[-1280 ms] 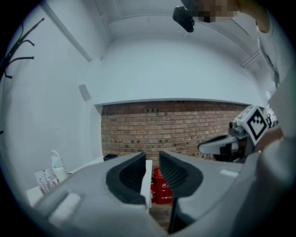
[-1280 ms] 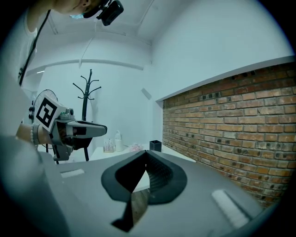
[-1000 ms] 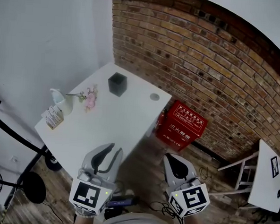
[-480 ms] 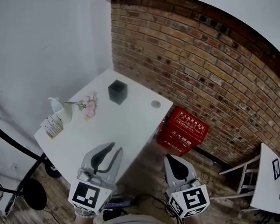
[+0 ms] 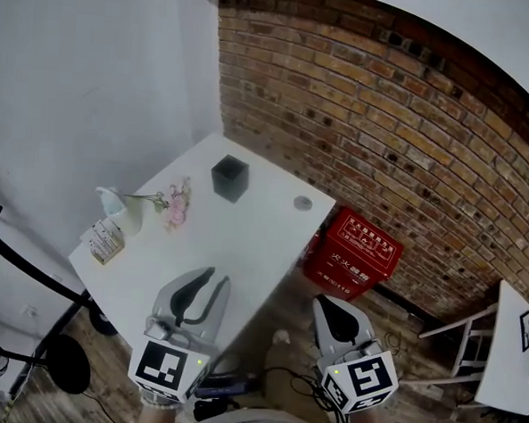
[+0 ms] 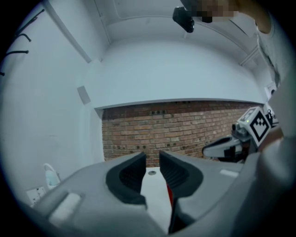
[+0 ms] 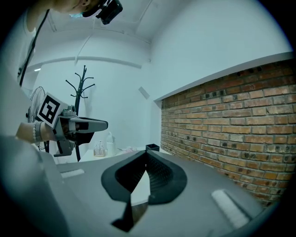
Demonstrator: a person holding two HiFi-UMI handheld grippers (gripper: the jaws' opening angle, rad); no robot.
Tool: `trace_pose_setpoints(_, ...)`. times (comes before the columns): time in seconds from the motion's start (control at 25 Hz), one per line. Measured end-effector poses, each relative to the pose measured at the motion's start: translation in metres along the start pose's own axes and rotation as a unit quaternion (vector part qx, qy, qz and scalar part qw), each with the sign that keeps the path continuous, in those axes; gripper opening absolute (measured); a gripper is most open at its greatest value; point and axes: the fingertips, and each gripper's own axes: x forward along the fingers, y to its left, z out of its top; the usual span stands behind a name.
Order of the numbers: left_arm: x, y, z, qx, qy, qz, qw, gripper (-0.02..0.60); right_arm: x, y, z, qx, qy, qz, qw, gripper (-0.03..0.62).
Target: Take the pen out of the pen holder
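The grey left gripper [image 5: 214,279] has its jaws spread on nothing, and the right gripper [image 5: 326,301] has its jaws pressed together, empty. Far across the white table [image 5: 245,241] stands the untouched black square pen holder [image 5: 230,178]. Its pen is too small to make out, so the whole task remains.

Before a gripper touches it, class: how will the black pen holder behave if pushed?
The black pen holder looks squat and flat-sided, so it would probably slide on the smooth white table rather than roll or tip. It seems a small rigid box, likely light.
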Motion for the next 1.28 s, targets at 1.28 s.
trace_pose_setpoints(1.28,0.182,0.114,-0.071,-0.040,0.085,0.060,0.9937,0.083,0.164,-0.113,-0.015,0.002,0.057,0.067,0.996,0.003)
